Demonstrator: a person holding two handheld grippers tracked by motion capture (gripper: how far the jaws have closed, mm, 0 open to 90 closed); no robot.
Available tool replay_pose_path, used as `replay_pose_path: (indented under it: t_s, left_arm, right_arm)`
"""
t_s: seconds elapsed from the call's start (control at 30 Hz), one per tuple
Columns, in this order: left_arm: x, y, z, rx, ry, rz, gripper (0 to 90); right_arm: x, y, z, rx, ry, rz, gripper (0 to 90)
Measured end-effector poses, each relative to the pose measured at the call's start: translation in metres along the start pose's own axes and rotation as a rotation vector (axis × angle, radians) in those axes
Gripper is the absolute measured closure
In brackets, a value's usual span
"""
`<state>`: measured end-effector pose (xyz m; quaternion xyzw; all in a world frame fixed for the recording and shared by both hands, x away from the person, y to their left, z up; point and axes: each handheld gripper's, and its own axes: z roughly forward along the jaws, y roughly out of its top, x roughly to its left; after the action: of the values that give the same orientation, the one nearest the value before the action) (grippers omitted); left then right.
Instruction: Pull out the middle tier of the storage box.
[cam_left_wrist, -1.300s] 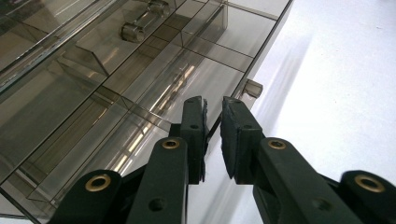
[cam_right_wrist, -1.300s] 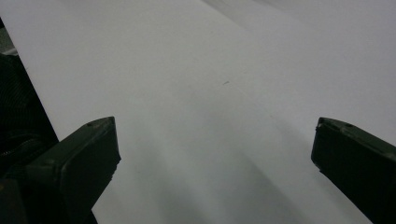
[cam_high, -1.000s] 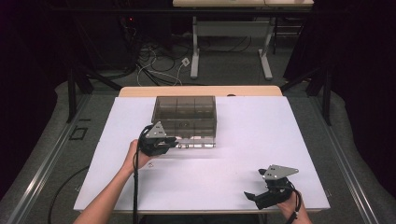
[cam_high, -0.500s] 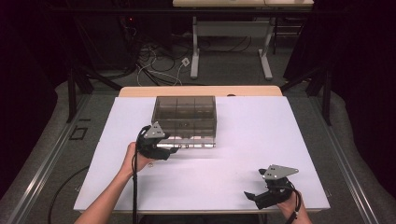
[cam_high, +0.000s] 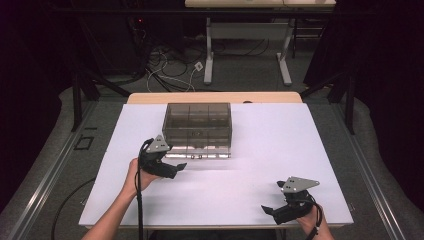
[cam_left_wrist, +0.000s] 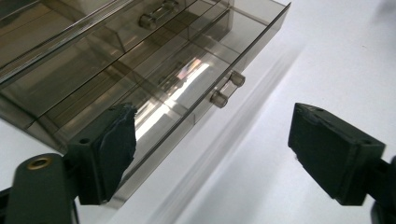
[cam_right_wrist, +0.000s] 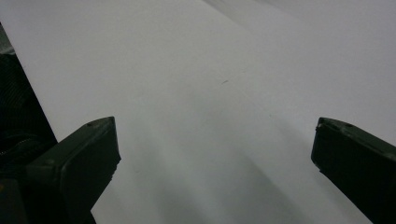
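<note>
High view: a smoky clear drawer cabinet (cam_high: 197, 129) stands toward the far side of the white table (cam_high: 280, 145), bottom drawer (cam_left_wrist: 154, 100) pulled out. Just before its front left corner, left gripper (cam_high: 172, 169) gapes wide, empty. Right gripper (cam_high: 272, 210), well apart, also wide.

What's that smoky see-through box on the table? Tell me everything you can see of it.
The drawer box looks like smoke-tinted clear plastic, squat and rectangular, with inner walls dividing it into compartments. It stands flat on the white table, toward the far edge. Its bottom drawer is pulled partly out and has a small clear bar handle. The compartments in view look empty. The left claw hangs open beside the drawer front, not gripping it.
</note>
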<state>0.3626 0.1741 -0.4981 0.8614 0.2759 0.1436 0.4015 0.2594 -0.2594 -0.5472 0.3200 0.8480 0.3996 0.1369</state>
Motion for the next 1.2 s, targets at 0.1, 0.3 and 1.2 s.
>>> replay_pose_path:
  t_s: [0.1, 0.3, 1.2]
  left_arm:
    - [0.000, -0.003, -0.002, 0.001, 0.002, -0.010, 7.6]
    - [0.001, -0.008, -0.006, 0.006, 0.014, -0.037, 2.3]
    - [-0.007, -0.038, -0.025, 0.029, 0.103, -0.134, 0.0]
  right_arm:
    - [0.000, -0.001, 0.000, 0.000, -0.003, 0.003, 0.5]
    - [0.000, 0.000, 0.000, -0.002, 0.002, 0.003, 0.5]
    - [0.001, 0.001, 0.000, -0.004, -0.009, 0.000, 0.4]
